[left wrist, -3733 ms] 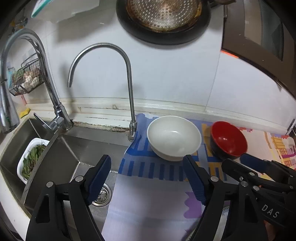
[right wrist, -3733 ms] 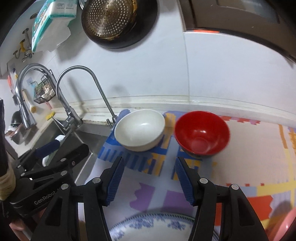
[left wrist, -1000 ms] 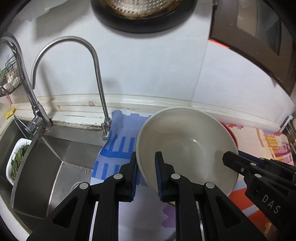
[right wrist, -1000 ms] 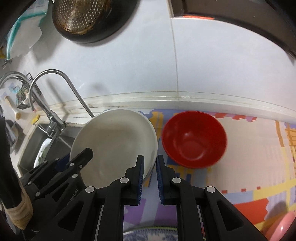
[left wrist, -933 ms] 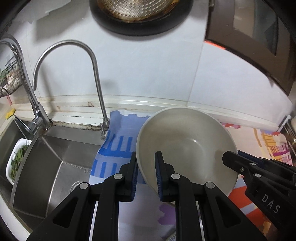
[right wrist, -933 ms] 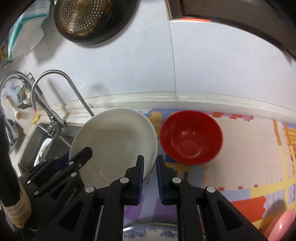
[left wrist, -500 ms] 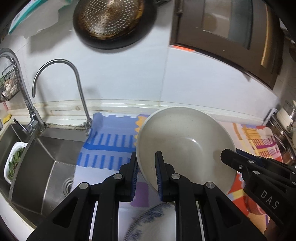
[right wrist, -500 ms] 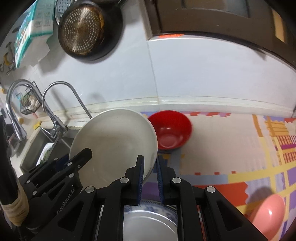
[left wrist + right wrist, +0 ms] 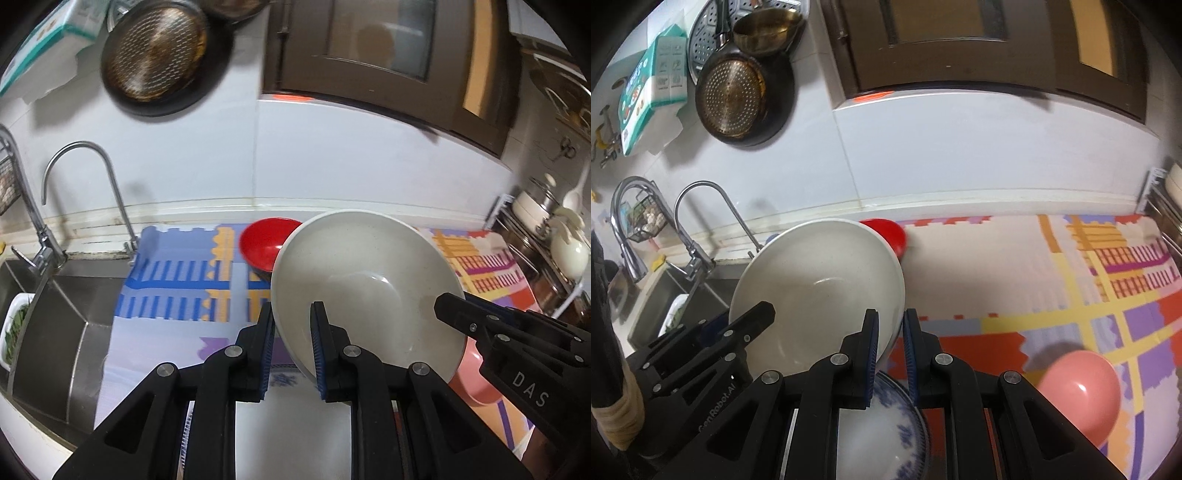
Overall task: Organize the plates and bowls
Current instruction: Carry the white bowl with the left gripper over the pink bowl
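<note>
Both grippers carry one large white bowl (image 9: 365, 284) above the counter. My left gripper (image 9: 290, 347) is shut on its left rim, and my right gripper (image 9: 890, 350) is shut on its right rim; the white bowl (image 9: 820, 291) tilts toward the cameras. Below it lies a white plate with blue pattern (image 9: 886, 435), also seen as the plate (image 9: 284, 380) under the left fingers. A red bowl (image 9: 264, 243) sits behind on the mat, the red bowl (image 9: 892, 232) partly hidden. A pink bowl (image 9: 1078, 391) rests at the right; the pink bowl (image 9: 476, 384) peeks under the white one.
A steel sink (image 9: 55, 325) with two faucets (image 9: 85, 184) lies to the left, a white basket of greens (image 9: 14, 332) inside it. A colourful foam mat (image 9: 1089, 288) covers the counter. Pans (image 9: 738, 99) hang on the wall. A rack with pots (image 9: 546, 251) stands far right.
Both grippers have carried the white bowl to the right and upward, away from the faucet. The red bowl has fallen behind it, and the blue-patterned plate and pink bowl have come into view below.
</note>
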Demonstrator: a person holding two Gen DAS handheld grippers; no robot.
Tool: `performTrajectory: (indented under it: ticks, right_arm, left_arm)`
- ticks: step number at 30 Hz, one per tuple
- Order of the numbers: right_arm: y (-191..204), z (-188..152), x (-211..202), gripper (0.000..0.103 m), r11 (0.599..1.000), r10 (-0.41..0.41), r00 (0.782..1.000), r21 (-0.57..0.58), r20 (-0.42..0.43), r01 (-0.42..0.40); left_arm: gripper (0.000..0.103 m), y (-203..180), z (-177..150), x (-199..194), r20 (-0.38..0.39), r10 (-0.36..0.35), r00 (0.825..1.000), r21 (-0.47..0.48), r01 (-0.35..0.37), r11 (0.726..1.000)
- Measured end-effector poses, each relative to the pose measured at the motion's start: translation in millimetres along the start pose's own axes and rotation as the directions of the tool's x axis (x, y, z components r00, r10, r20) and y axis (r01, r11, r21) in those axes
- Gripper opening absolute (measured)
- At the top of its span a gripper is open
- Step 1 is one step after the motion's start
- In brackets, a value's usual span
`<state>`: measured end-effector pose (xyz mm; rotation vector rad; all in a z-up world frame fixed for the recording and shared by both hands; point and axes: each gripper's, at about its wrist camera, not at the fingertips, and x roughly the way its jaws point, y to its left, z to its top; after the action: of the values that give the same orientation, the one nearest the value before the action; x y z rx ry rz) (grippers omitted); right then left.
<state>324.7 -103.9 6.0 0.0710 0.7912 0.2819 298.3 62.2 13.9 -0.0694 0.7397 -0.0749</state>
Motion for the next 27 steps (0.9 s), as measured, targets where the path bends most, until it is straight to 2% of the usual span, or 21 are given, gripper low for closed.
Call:
performTrajectory:
  ticks: [13, 27]
  right_arm:
    - [-62, -27, -38, 0.015, 0.996, -0.076, 0.997, 0.055, -0.017, 0.076]
    - [-128, -48, -63, 0.015, 0.972, -0.186, 0.982, 0.142, -0.040, 0.190]
  left_arm:
    - [0.020, -73, -16, -5, -0.023, -0.100, 0.995, 0.115, 0.102, 0.988]
    - [0.020, -146, -26, 17, -0.107, -0.193, 0.975, 0.201, 0.212, 0.956]
